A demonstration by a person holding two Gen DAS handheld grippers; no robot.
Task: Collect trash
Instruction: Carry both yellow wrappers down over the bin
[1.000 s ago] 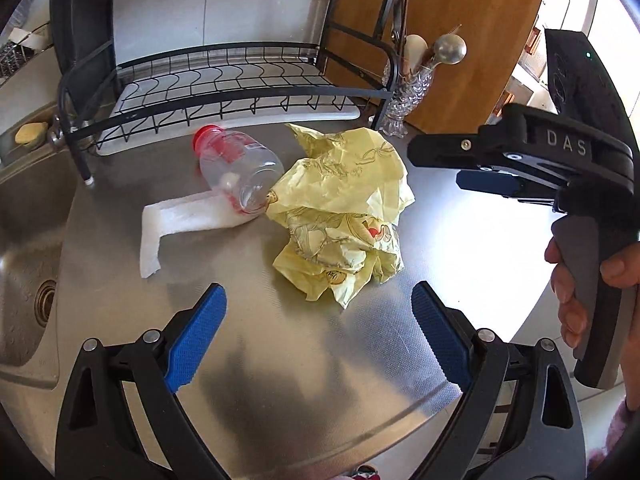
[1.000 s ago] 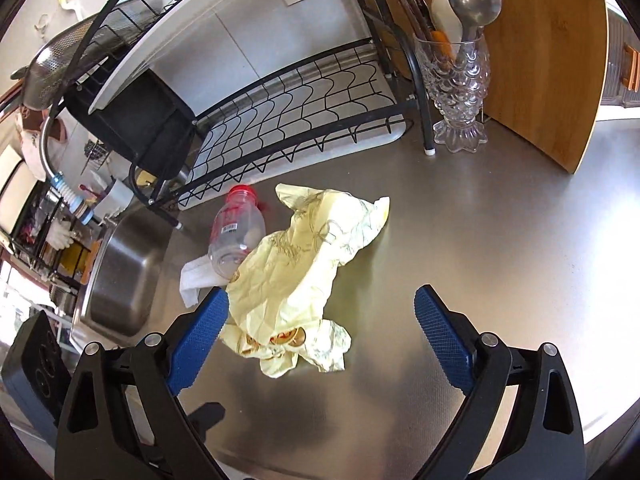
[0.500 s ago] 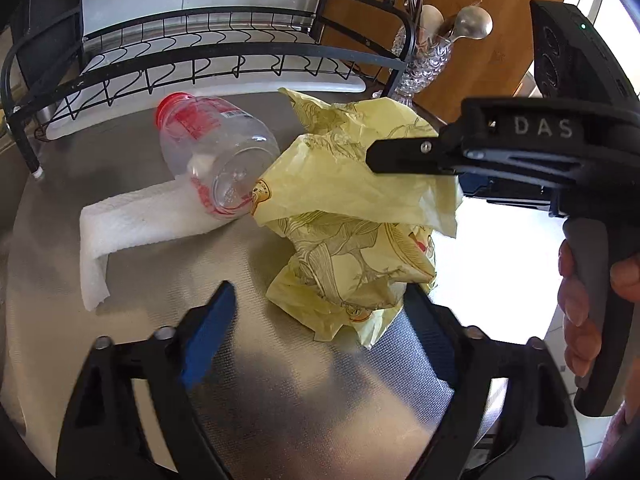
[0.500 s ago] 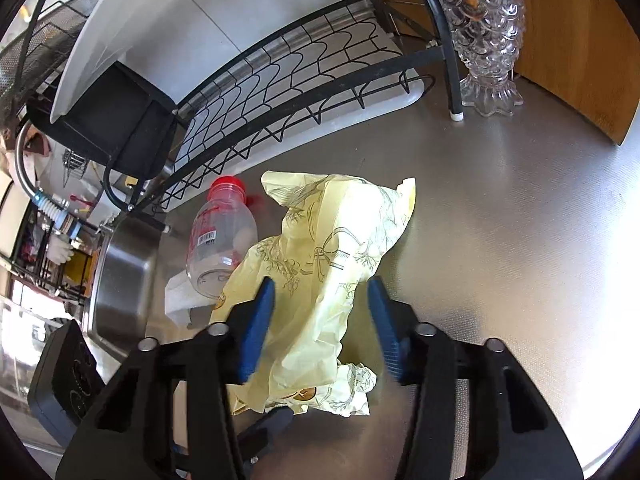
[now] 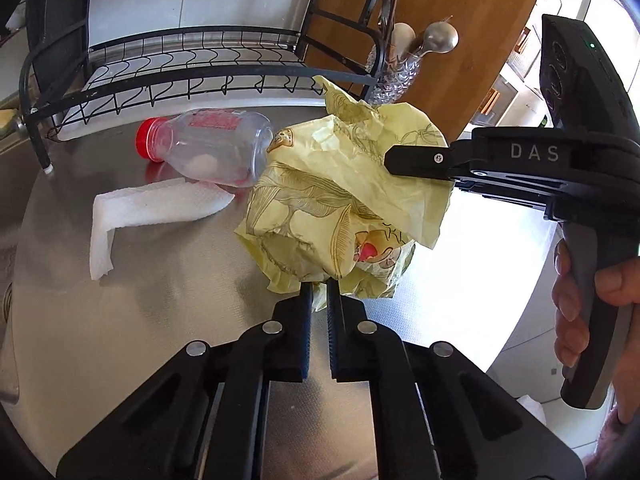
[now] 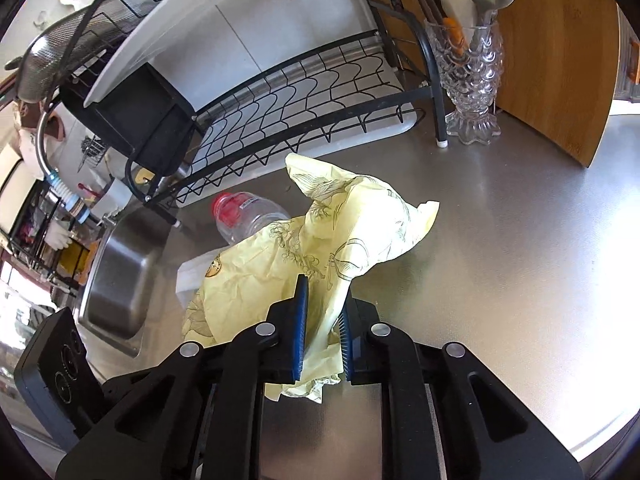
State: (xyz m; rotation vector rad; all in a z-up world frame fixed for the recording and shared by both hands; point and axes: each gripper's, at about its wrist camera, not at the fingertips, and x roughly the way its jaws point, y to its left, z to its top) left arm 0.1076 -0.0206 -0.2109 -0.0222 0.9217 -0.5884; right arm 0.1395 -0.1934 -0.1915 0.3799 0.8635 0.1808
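A crumpled yellow paper wrapper [image 5: 332,208] sits on the steel counter [image 5: 160,300]. My left gripper [image 5: 319,292] is shut on the wrapper's near lower edge. My right gripper [image 6: 323,296] is shut on another part of the same wrapper [image 6: 320,248], and its fingers show from the side in the left wrist view [image 5: 420,160]. An empty clear plastic bottle with a red cap [image 5: 208,146] lies on its side against the wrapper, also in the right wrist view [image 6: 248,216]. A folded white paper towel [image 5: 148,212] lies in front of the bottle.
A black wire dish rack [image 5: 192,68] stands behind the trash. A glass fish-shaped utensil holder [image 6: 472,76] and a wooden board [image 6: 560,48] stand at the back right. A steel sink [image 6: 120,272] lies to the left. The counter edge runs at the right.
Both grippers moved in on the wrapper and went from wide open to shut on it. The wrapper is bunched up between them.
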